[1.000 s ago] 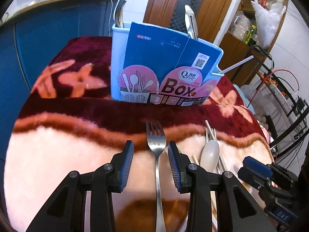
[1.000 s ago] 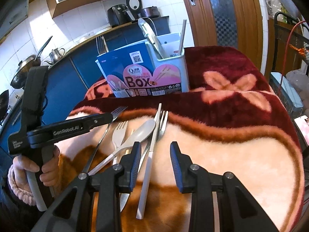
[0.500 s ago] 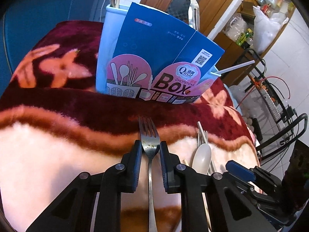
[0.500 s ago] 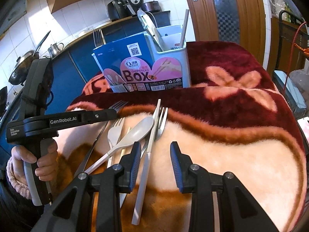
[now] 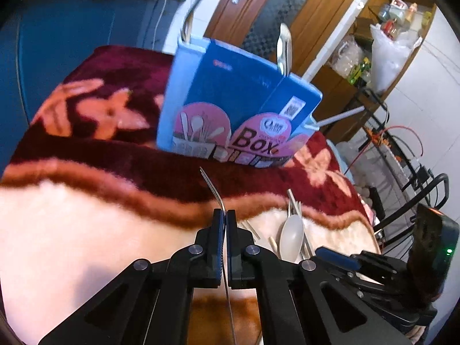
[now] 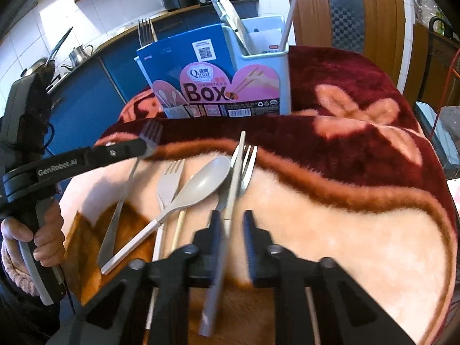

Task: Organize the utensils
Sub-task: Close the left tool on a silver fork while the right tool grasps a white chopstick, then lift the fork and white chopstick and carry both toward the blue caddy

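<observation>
My left gripper (image 5: 225, 215) is shut on a metal fork (image 5: 212, 189), now turned on edge, tines pointing at the blue utensil box (image 5: 238, 106). In the right wrist view the same gripper (image 6: 143, 146) holds that fork (image 6: 123, 201) just above the blanket. My right gripper (image 6: 232, 220) is open over a pile: a beige spoon (image 6: 198, 185), a beige fork (image 6: 168, 184), a metal fork (image 6: 244, 169) and a beige chopstick (image 6: 234, 178). The box (image 6: 218, 86) holds several utensils.
A fluffy red, pink and cream blanket (image 6: 345, 201) covers the table. Blue kitchen cabinets (image 6: 83, 100) stand behind the box. A wooden door (image 5: 273, 5) and cluttered shelves (image 5: 388, 43) lie beyond; a metal rack (image 5: 402, 158) stands at the right.
My left gripper has closed on the metal fork, lifted it and rolled it on edge. My right gripper moved forward over the pile, still open.
</observation>
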